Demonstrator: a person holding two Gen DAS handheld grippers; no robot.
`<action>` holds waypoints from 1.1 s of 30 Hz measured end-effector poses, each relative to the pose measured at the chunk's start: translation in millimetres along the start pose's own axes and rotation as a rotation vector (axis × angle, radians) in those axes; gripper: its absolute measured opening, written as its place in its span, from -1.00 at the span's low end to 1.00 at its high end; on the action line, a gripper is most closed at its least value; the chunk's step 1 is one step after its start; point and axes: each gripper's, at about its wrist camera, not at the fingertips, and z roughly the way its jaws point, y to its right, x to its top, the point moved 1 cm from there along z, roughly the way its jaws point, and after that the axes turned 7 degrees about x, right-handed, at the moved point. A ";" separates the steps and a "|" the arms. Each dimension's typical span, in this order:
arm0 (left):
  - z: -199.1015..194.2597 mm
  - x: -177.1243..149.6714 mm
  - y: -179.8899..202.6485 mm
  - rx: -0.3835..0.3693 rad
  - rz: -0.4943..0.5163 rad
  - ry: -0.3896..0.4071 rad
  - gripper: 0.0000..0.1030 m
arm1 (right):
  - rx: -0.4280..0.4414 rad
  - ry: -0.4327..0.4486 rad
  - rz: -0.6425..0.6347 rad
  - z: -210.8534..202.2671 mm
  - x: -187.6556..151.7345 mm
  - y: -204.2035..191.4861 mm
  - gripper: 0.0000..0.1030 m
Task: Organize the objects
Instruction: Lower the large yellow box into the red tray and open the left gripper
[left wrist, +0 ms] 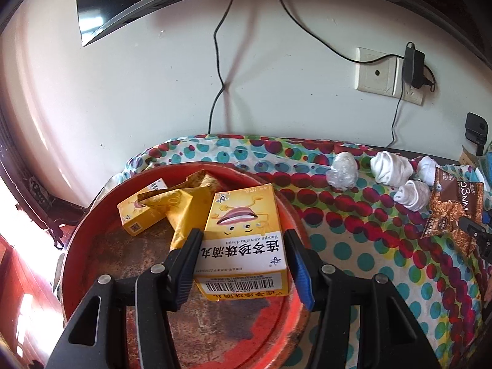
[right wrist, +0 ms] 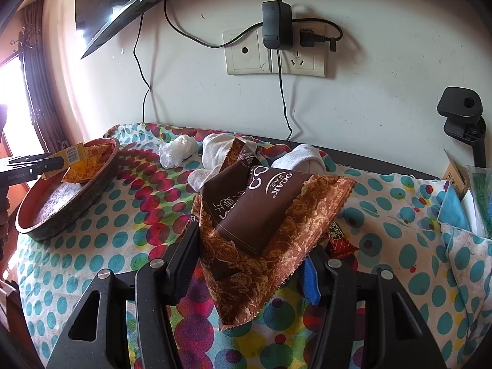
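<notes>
Left gripper (left wrist: 243, 246) clamps yellow box (left wrist: 246, 240) (above red tray (left wrist: 289, 215)).

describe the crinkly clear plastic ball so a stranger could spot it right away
Start at the polka-dot cloth over the table, then look along its far edge near the wall, right of the red tray. A row of small bundles sits there; the clear plastic ball is the one nearest the tray. Its neighbours are white rolled socks, while it is shiny, crumpled and see-through.
</notes>
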 end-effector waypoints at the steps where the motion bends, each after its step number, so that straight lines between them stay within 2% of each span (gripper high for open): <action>1: 2.2 -1.4 -6.0 0.012 -0.004 -0.004 0.07 | -0.001 -0.001 0.001 0.4 0.1 0.4 0.06; 10: 24.6 -10.4 -50.0 0.057 -0.028 -0.051 0.04 | -0.007 -0.007 0.003 1.2 -0.8 1.0 0.06; 21: 36.6 -19.9 -69.6 0.039 -0.045 -0.086 0.00 | -0.018 -0.012 -0.002 2.0 0.2 1.1 0.06; 33: 57.0 -29.8 -101.9 0.087 -0.108 -0.162 0.00 | -0.018 -0.013 -0.002 1.6 0.4 1.4 0.06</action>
